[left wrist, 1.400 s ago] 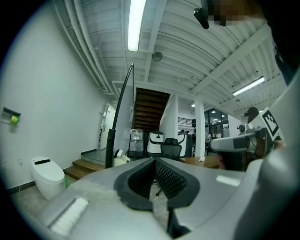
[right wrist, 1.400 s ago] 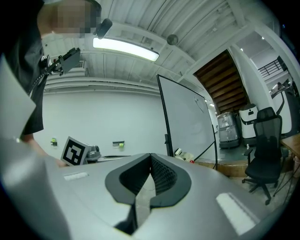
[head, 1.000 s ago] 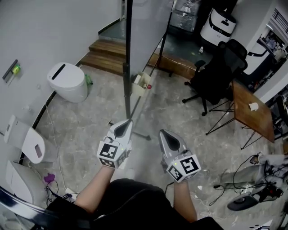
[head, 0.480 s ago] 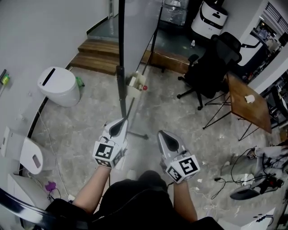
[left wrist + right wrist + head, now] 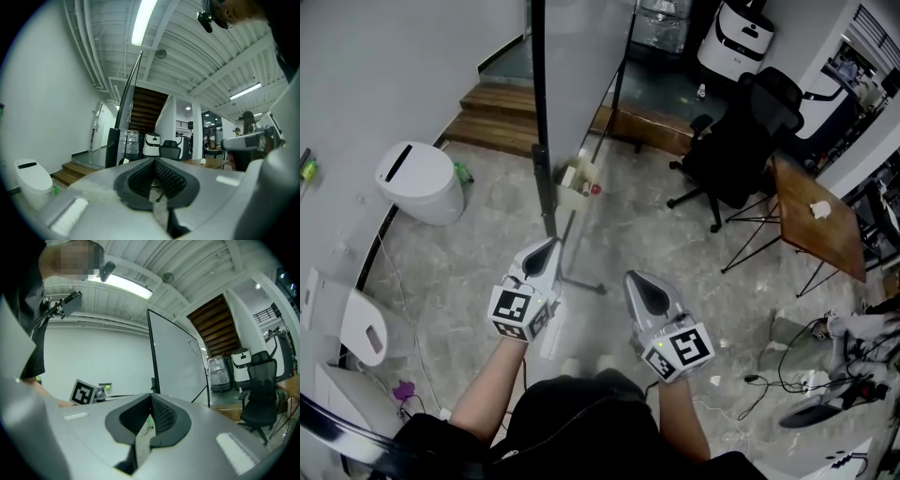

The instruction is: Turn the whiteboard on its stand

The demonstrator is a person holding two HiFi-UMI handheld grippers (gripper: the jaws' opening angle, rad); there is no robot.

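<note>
The whiteboard (image 5: 581, 56) stands almost edge-on in the head view, its black frame post (image 5: 537, 103) running down to a leg (image 5: 581, 281) on the floor. A small tray with markers (image 5: 578, 178) hangs at its lower edge. My left gripper (image 5: 546, 246) is shut and empty, its tip close to the foot of the post; I cannot tell whether it touches. In the left gripper view the post (image 5: 111, 147) is just left of the jaws (image 5: 154, 161). My right gripper (image 5: 631, 277) is shut and empty, to the right of the leg. Its view shows the board face (image 5: 180, 366).
A white round bin (image 5: 417, 183) stands at the left wall, with wooden steps (image 5: 502, 117) behind. A black office chair (image 5: 741, 141) and a wooden table (image 5: 820, 220) are to the right. Cables (image 5: 802, 384) lie on the floor at right, white units (image 5: 356, 323) at left.
In the head view the board's post and my left gripper have both shifted left, the gripper staying near the post's foot. The right gripper has barely moved.
</note>
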